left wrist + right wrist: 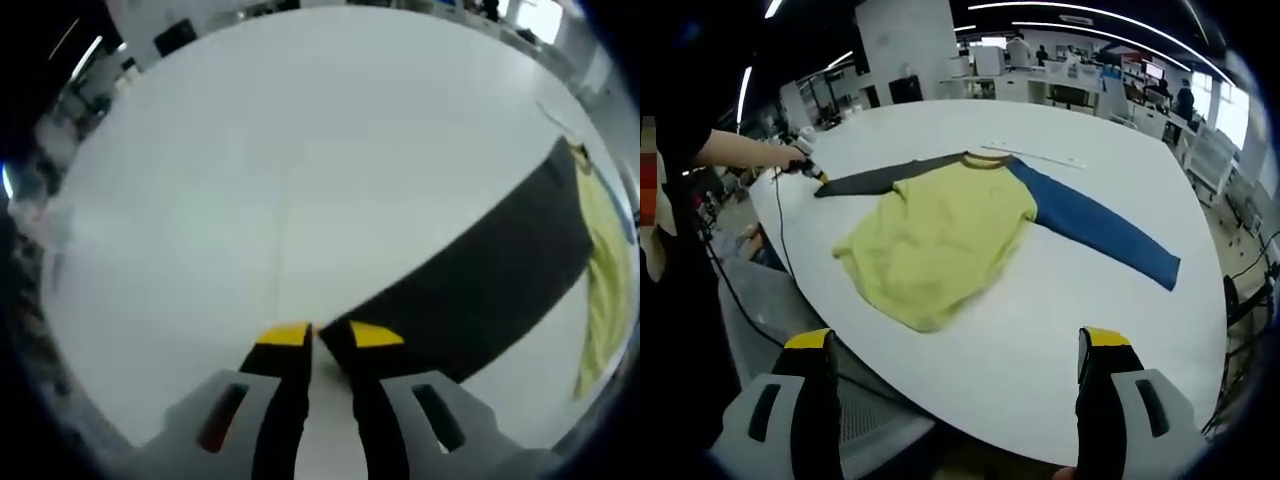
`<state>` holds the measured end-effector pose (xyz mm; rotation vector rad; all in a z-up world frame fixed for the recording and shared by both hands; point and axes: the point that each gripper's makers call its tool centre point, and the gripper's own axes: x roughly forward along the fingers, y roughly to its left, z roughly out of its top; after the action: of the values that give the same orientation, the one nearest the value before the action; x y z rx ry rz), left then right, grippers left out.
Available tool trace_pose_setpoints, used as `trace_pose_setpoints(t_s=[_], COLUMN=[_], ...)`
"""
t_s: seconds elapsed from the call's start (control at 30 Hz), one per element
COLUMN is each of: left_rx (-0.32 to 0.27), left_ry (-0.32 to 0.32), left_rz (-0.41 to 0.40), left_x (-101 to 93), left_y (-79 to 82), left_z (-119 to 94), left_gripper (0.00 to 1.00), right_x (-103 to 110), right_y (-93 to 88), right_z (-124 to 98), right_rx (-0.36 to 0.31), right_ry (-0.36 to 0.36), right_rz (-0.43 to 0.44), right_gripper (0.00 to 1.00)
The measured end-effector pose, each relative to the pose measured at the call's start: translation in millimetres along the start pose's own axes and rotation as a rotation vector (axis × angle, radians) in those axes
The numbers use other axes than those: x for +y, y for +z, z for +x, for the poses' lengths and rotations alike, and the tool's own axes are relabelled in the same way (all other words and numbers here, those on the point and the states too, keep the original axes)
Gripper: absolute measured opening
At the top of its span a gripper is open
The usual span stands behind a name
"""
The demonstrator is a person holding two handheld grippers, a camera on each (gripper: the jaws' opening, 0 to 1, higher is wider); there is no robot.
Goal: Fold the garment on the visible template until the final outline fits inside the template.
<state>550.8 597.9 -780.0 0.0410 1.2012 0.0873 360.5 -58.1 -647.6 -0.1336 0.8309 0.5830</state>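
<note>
Left gripper [330,335]: jaws nearly closed, tips almost touching, pinching dark fabric. Right gripper [958,345]: jaws wide apart, held raised. Person's arm [740,150] extends forward, gripping the left gripper.

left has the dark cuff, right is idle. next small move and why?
Probably carry the dark sleeve in over the yellow body. The left gripper looks shut on its cuff, and the sleeve lies stretched straight out on the table, as does the blue sleeve. The right gripper hangs open, off the near edge, touching nothing.
</note>
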Motion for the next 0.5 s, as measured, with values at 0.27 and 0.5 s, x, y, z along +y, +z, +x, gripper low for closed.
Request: trace_pose_setpoints(t_s=[0.27,0.5], left_rx=[0.017,0.016], left_ry=[0.012,0.001], left_rz=[-0.002,0.006], left_x=[2.9,-4.0], left_y=[-9.8,-18.5], left_z=[-7,-17], left_gripper=[0.24,0.28], right_x=[0,1], right_y=[3.3,7.5], right_z=[-2,-4], right_rx=[-0.012,-0.03], right_ry=[0.001,0.007], right_rz=[-0.003,-0.014], right_gripper=[1.0,1.0])
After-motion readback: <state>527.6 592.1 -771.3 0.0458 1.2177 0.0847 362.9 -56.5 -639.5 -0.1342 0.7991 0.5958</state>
